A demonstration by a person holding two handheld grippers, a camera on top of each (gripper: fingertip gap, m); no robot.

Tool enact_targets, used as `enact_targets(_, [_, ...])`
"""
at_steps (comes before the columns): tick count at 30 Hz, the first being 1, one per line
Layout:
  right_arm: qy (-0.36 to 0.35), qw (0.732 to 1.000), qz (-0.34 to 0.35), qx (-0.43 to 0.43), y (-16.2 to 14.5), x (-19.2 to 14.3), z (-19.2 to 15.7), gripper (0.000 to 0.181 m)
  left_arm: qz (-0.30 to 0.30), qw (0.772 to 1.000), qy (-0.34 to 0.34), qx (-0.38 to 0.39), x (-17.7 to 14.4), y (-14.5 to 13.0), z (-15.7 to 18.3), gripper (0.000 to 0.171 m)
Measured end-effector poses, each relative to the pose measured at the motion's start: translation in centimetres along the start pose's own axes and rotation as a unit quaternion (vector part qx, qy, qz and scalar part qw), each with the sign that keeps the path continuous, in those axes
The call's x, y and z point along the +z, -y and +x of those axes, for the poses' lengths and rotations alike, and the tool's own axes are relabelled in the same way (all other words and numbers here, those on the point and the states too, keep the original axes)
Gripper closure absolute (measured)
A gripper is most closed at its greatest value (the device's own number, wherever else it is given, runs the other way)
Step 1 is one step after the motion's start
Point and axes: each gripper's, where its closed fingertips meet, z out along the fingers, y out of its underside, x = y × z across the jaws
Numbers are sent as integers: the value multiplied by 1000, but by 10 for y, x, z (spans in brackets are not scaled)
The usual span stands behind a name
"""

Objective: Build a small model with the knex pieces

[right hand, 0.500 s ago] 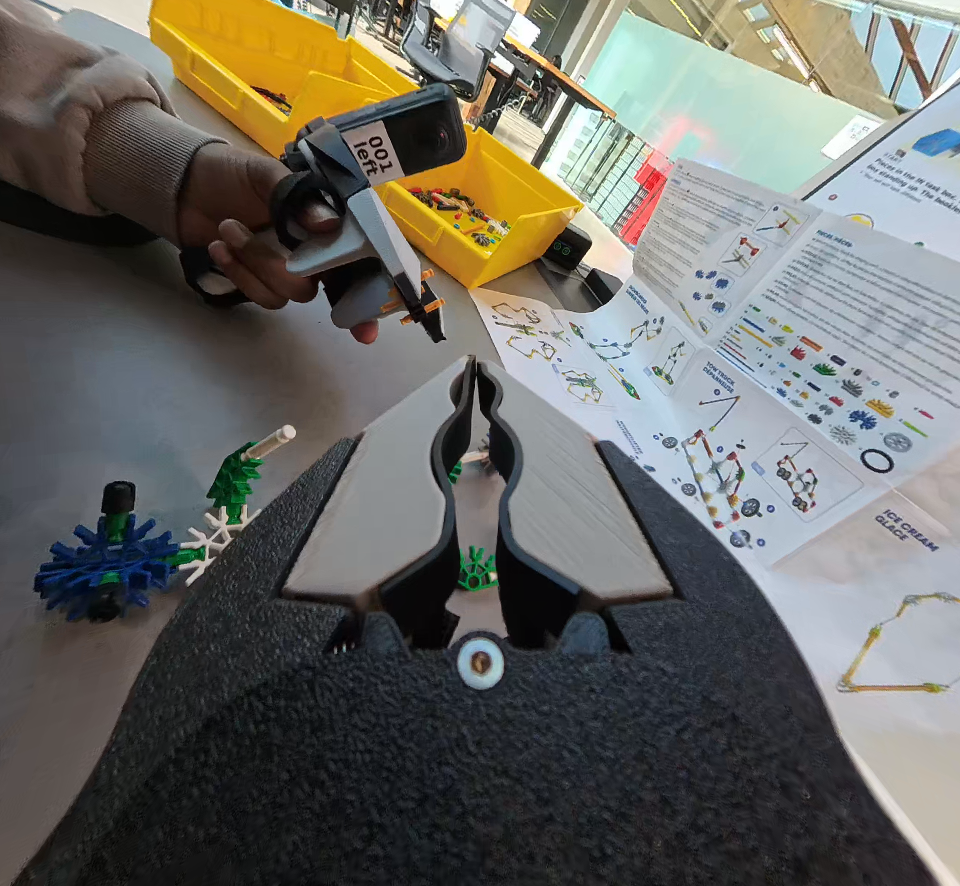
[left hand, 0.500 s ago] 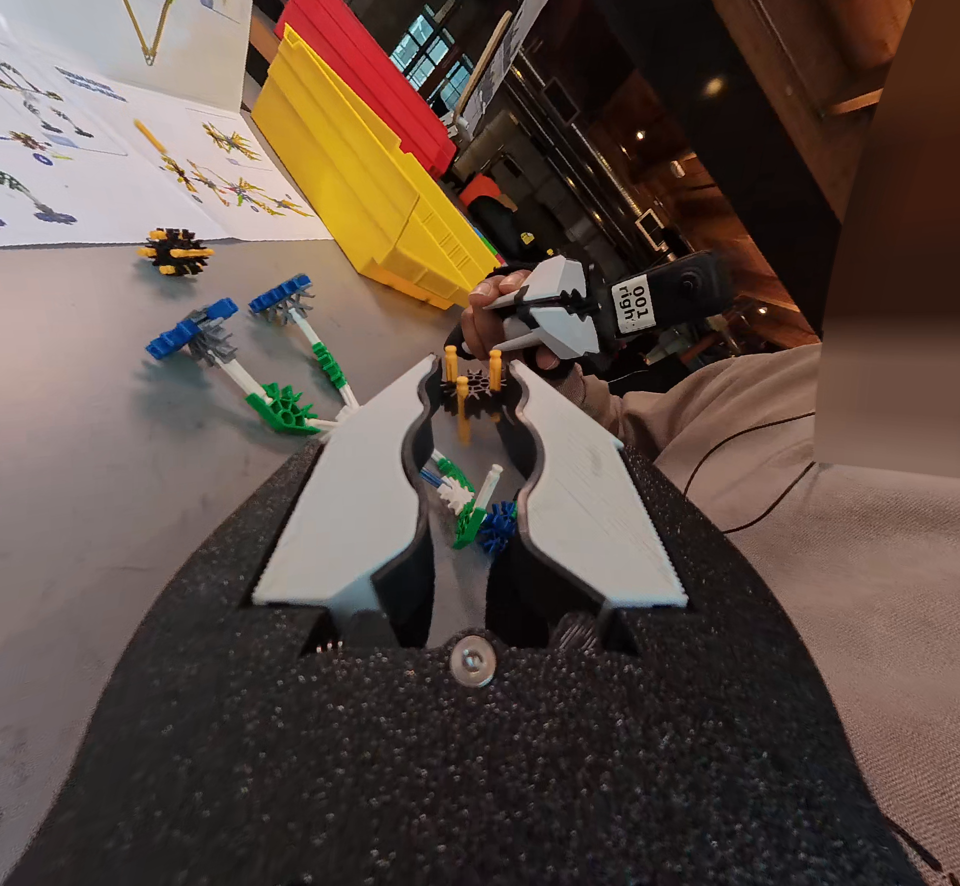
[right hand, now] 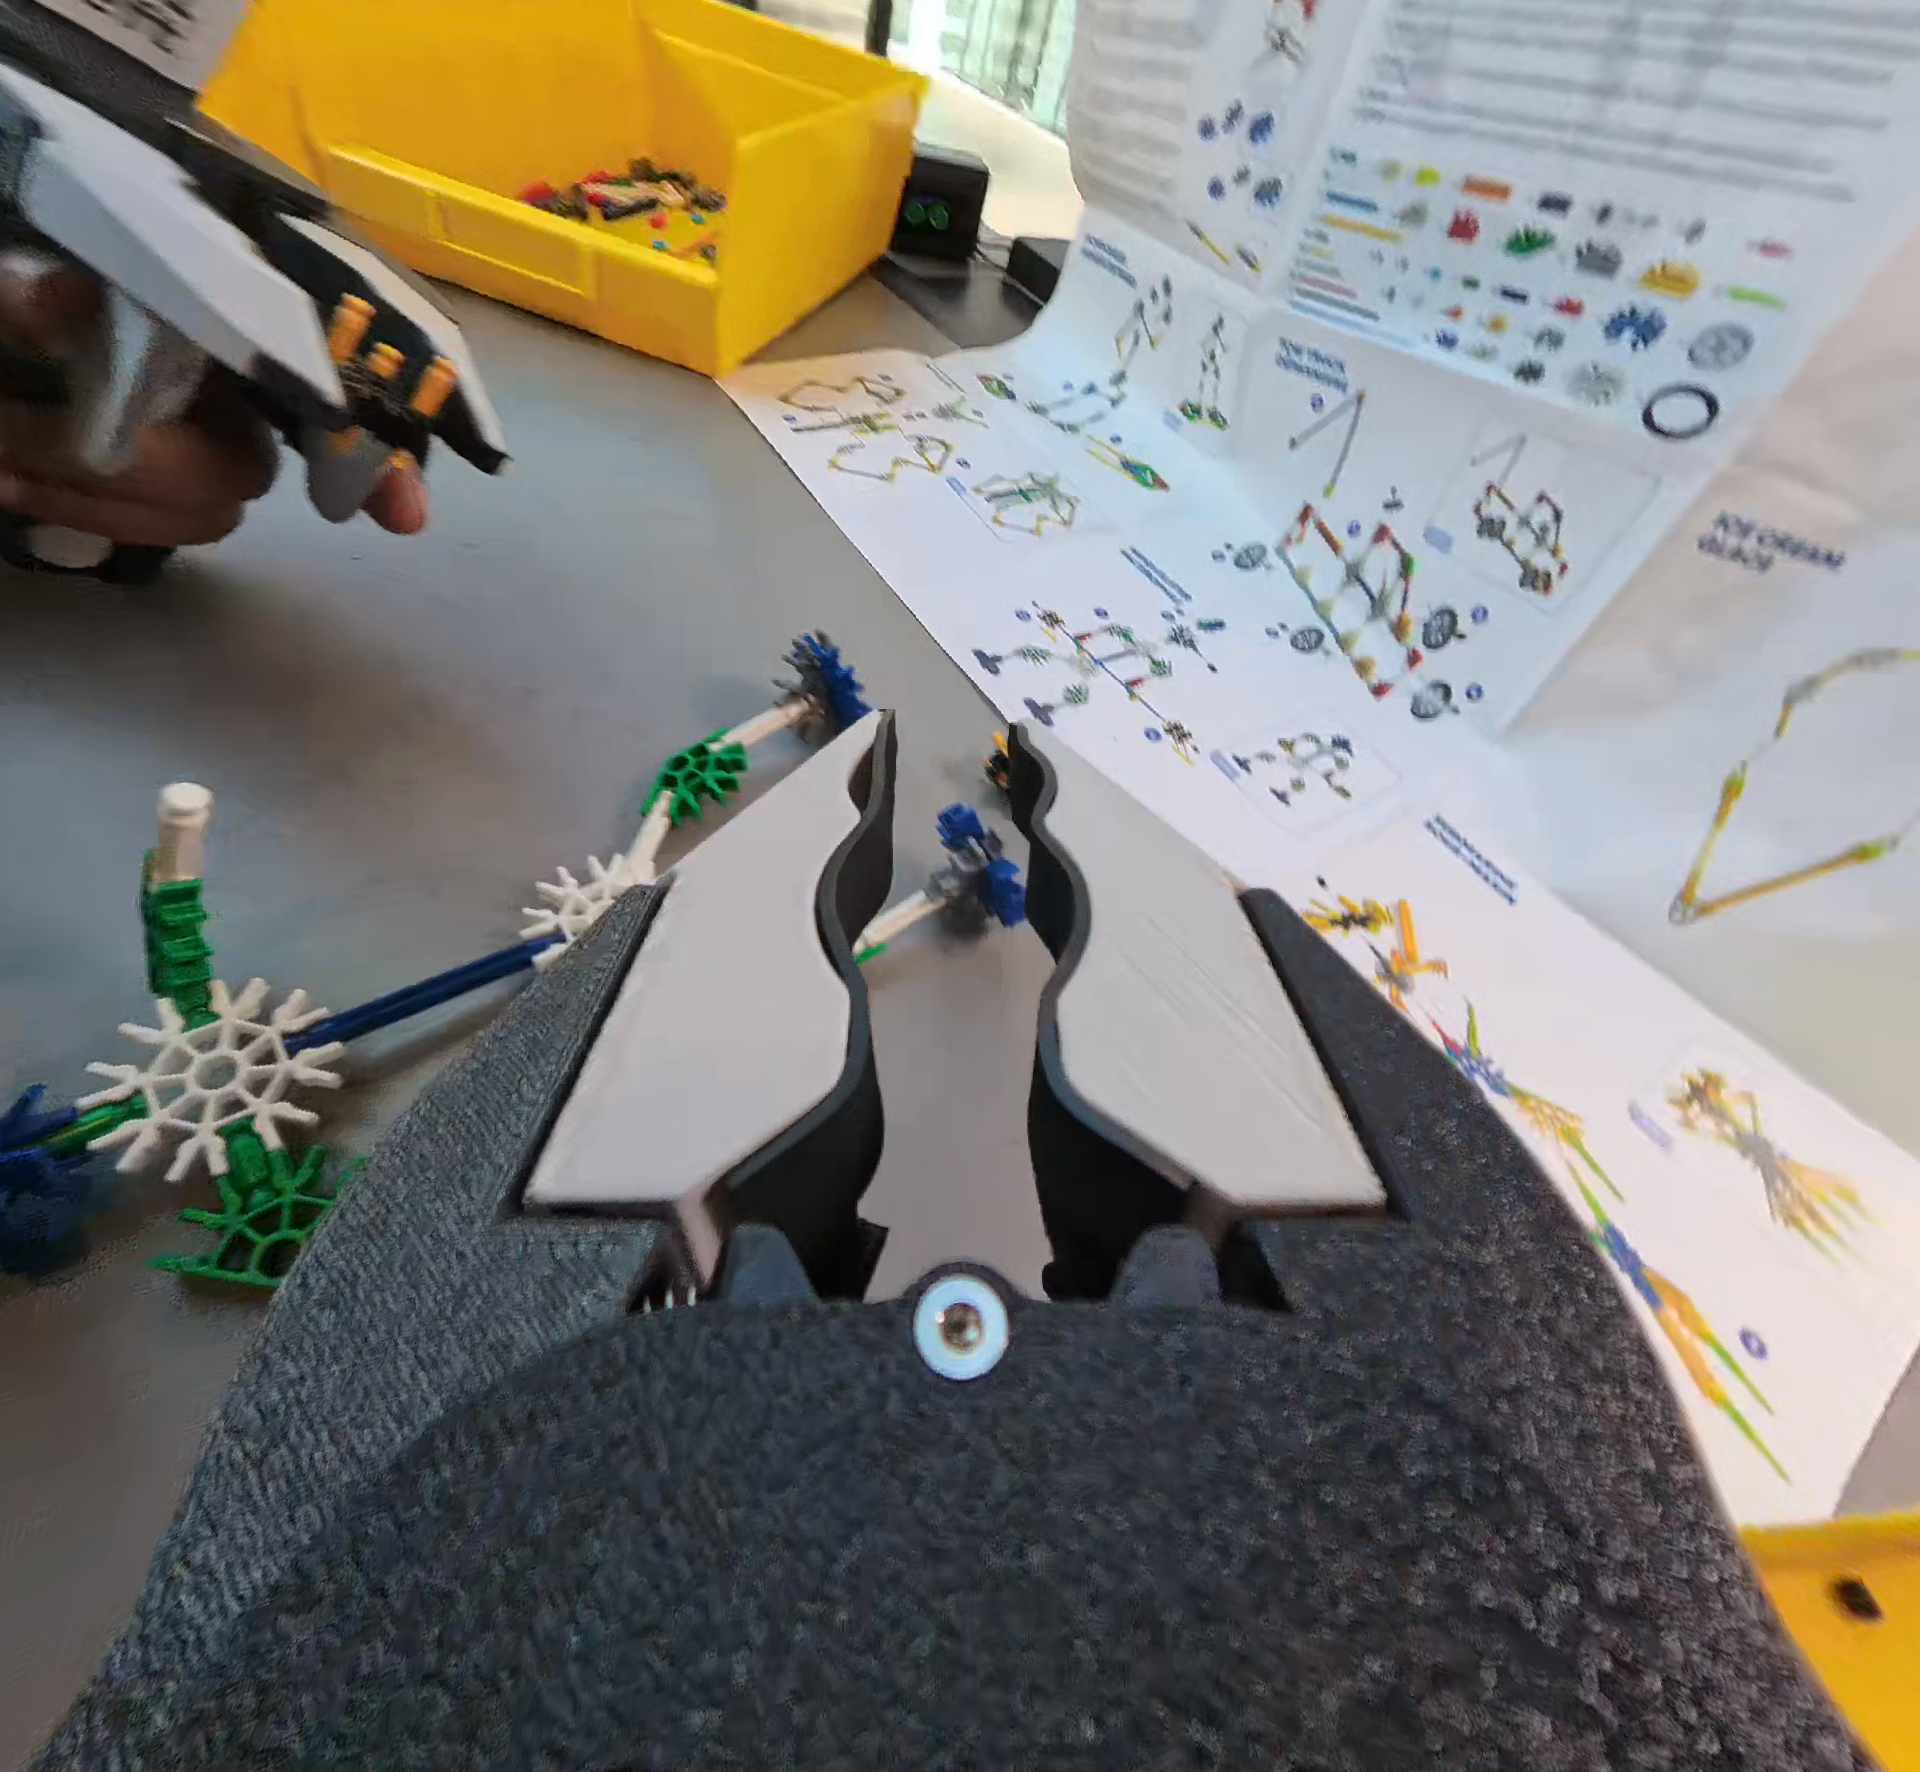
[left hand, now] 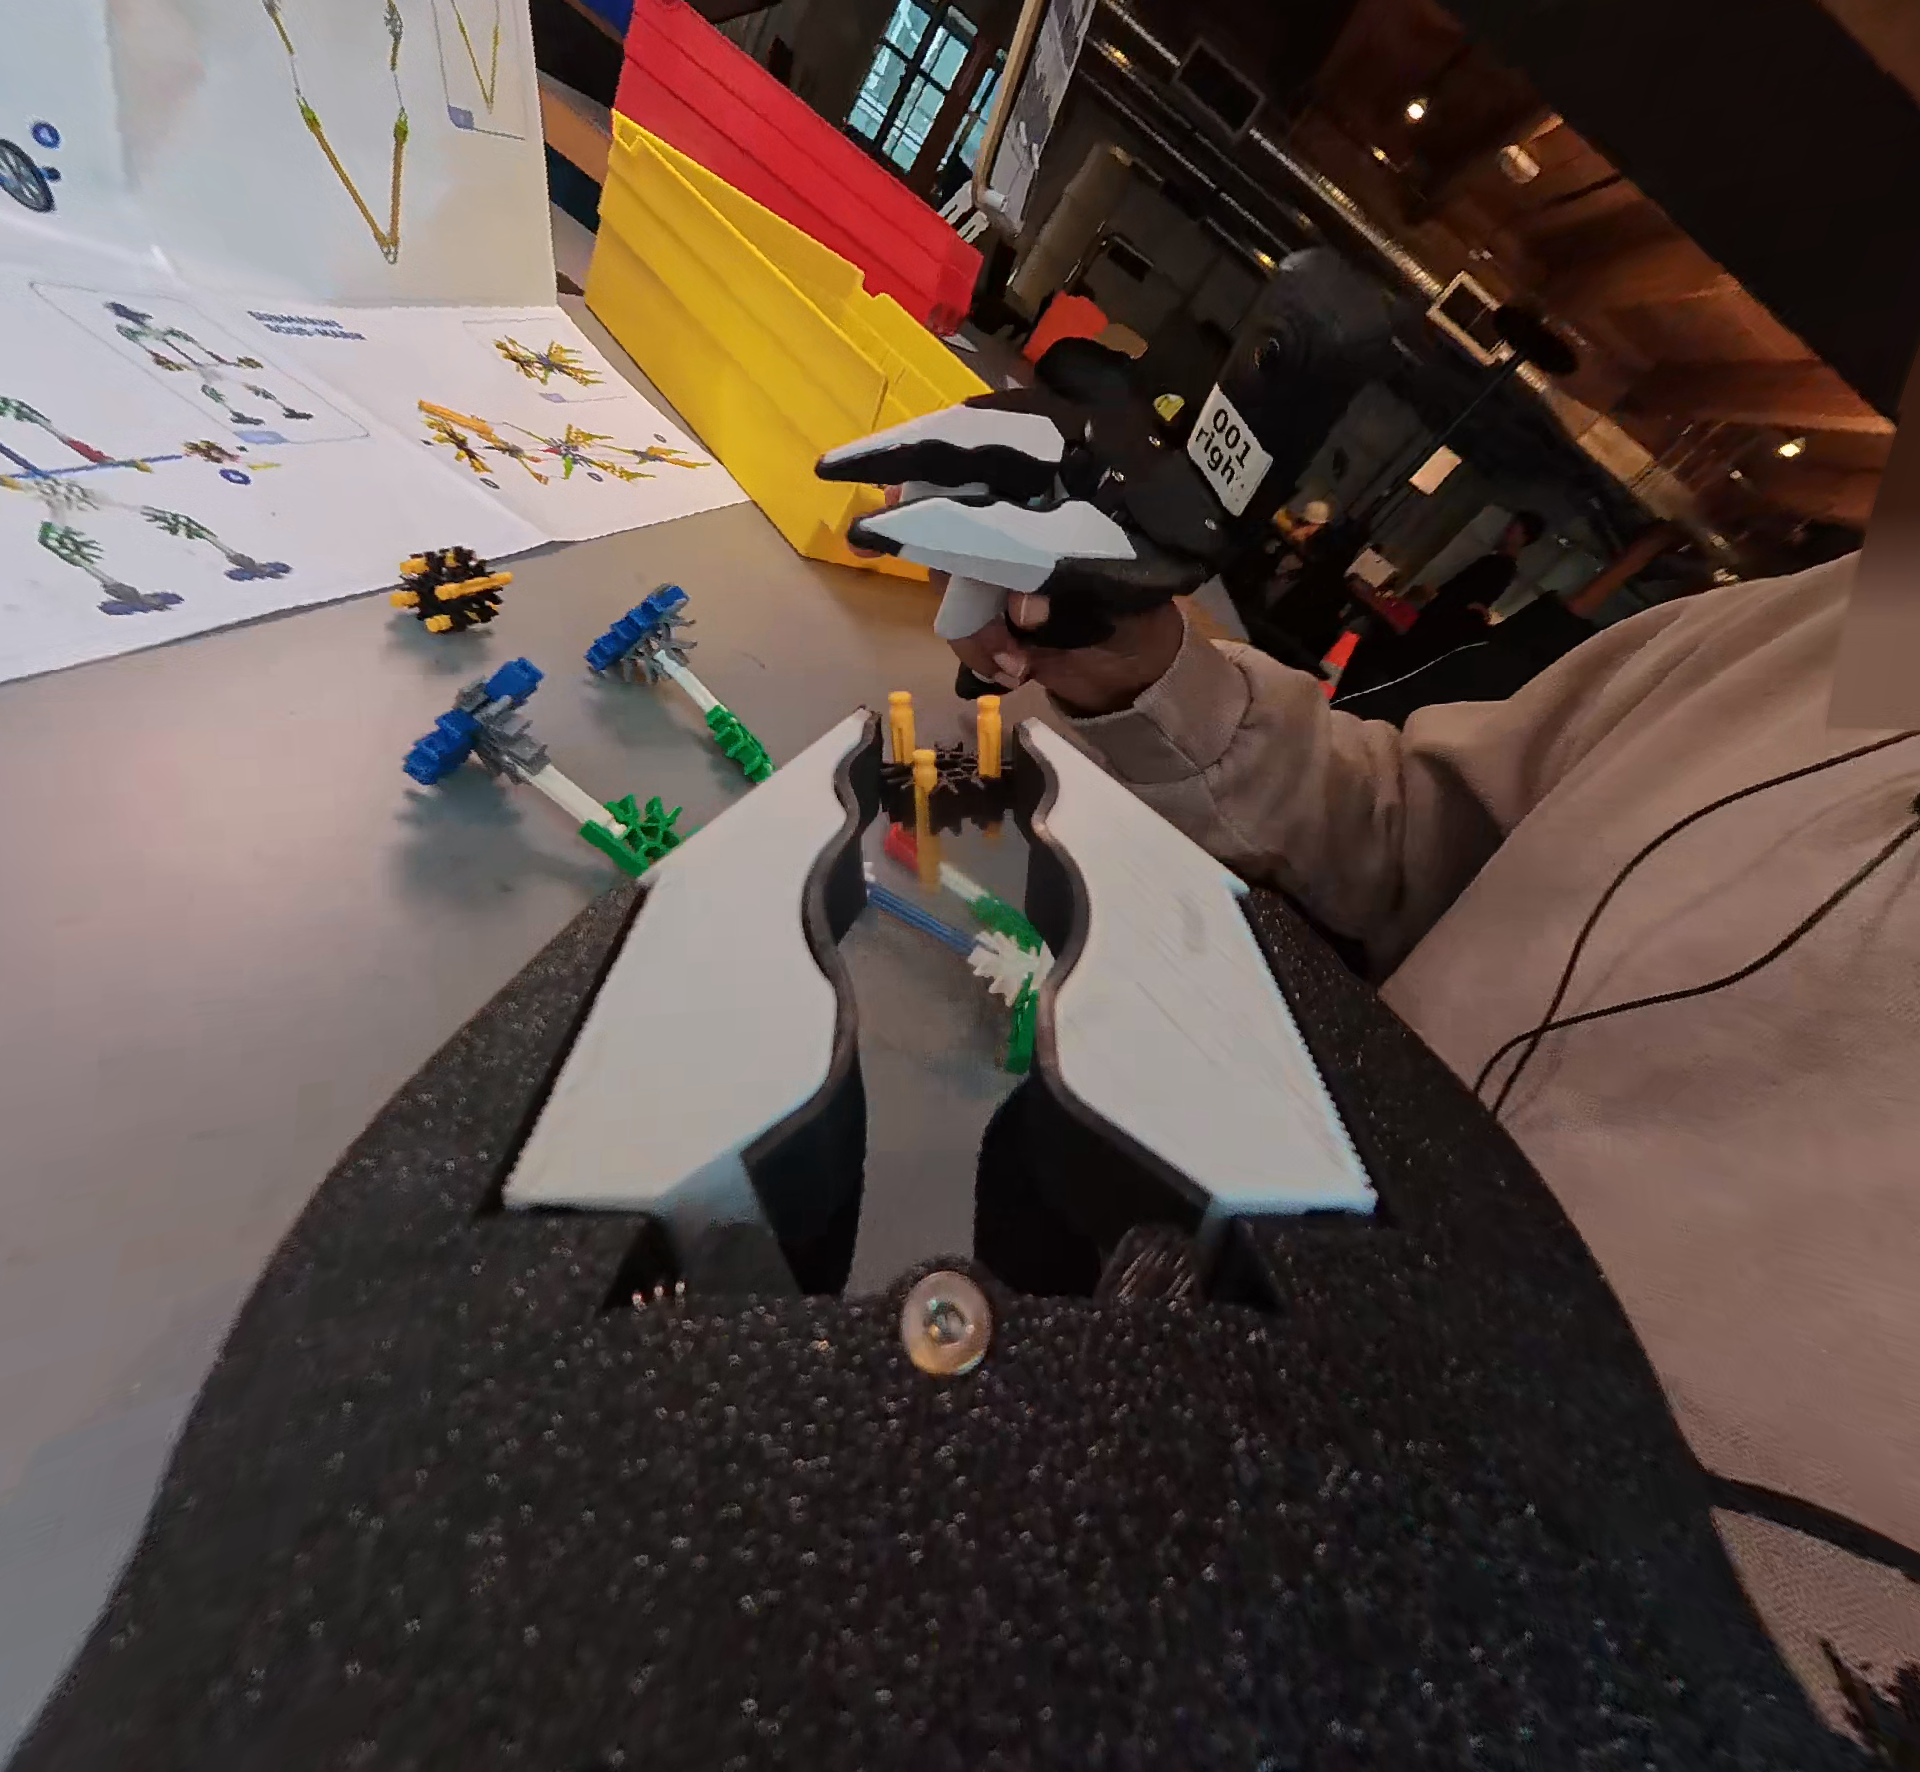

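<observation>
Grey table, dim hall beyond (ceiling lights, paned window)

Grey table: rod-and-connector toys, instruction sheets, yellow bins.

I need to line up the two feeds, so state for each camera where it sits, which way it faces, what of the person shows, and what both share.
Left wrist view: sits on the left gripper, looking along fingers shut on a black connector with yellow rods, toward the yellow bins; the person's right hand, sleeve and right gripper show.

Right wrist view: sits on the open right gripper, facing the instruction sheet over the grey table; the left hand shows.

Shared: the green, white and blue rod assemblies, sheet, bins.
</observation>
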Motion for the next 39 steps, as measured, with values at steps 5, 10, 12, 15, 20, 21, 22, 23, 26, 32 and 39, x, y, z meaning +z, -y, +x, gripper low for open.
enact_targets(5, [-70,990,-85,86,-33,14,58,156,-26,995,55,83,2,-5,-6,147])
enact_targets(10, [-126,958,-210,148,-65,47,113,139,-26,995,48,89,4,-7,-1,147])
enact_targets(12, [-158,947,-232,153,-75,59,131,141,-19,993,54,104,2,-5,1,147])
enact_targets(15, [-178,929,-279,166,-97,65,145,140,-16,988,66,137,1,-3,3,147])
enact_targets(20, [-161,914,-303,219,-109,68,147,154,-23,987,70,144,0,-4,2,147])
enact_targets(21, [-161,912,-302,225,-109,68,147,159,-25,988,68,139,0,-5,1,147])
enact_targets(22, [-162,912,-303,225,-109,68,148,162,-28,988,67,134,0,-6,0,147])
enact_targets(23, [-161,912,-304,225,-109,68,147,170,-32,989,66,128,1,-8,-1,147])
enact_targets(26, [-143,918,-304,213,-107,68,141,181,-40,990,64,120,1,-10,-2,147])
enact_targets(32, [-156,966,-152,137,-8,12,136,181,-45,987,84,132,0,-11,-8,147])
enact_targets(39, [-373,898,-215,93,-31,-143,234,154,-20,987,69,146,3,-5,4,147])
